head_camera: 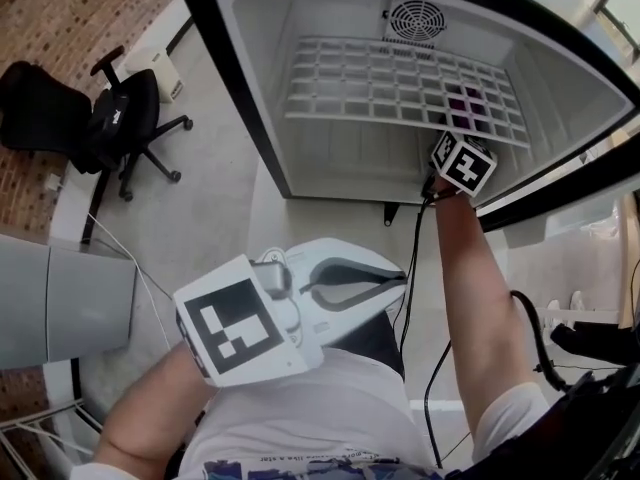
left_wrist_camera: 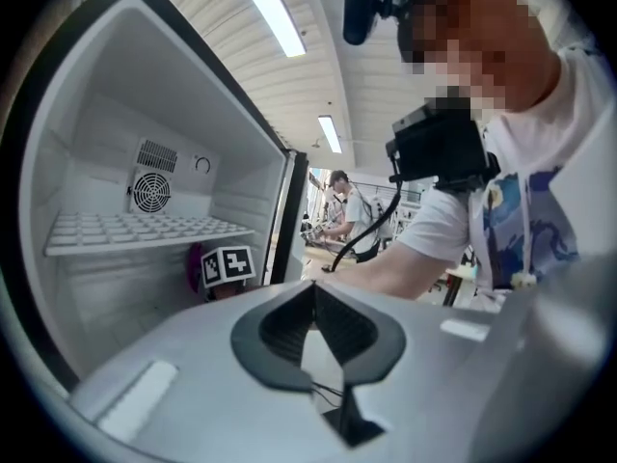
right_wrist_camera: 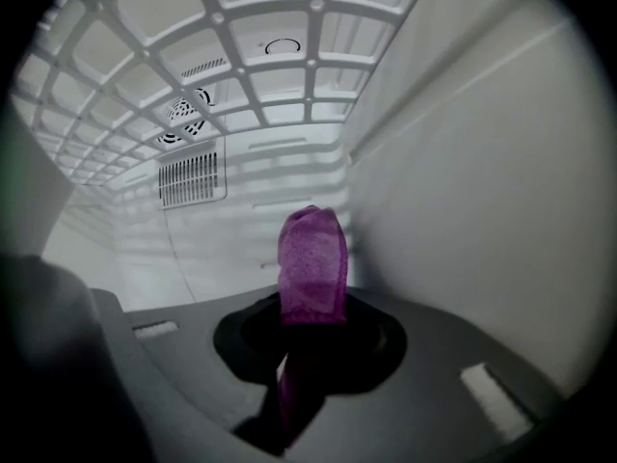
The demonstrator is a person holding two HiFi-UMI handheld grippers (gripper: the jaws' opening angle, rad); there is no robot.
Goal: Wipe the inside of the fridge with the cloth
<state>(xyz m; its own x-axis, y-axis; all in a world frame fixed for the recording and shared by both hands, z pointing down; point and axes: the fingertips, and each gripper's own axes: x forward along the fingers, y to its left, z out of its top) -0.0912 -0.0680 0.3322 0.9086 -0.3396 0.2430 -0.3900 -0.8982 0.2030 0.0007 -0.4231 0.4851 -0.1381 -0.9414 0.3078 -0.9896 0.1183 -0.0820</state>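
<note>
Cloth [right_wrist_camera: 312, 263], purple, pinched in your right gripper [right_wrist_camera: 310, 309] jaws, inside fridge [head_camera: 255, 78] under wire shelf [head_camera: 370, 83], near right wall. Your left gripper [left_wrist_camera: 313, 295] outside fridge, by your chest, jaws closed, empty.

White grid shelf [head_camera: 380, 83] inside fridge [head_camera: 262, 98], office chair [head_camera: 120, 118] on floor [head_camera: 205, 208]

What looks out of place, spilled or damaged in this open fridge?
Nothing stands out. The white open fridge shows no spill or stain where visible, its white plastic grid shelf looks whole, and the crumpled purple cloth is simply pinched in the right tongs beneath that shelf.
</note>
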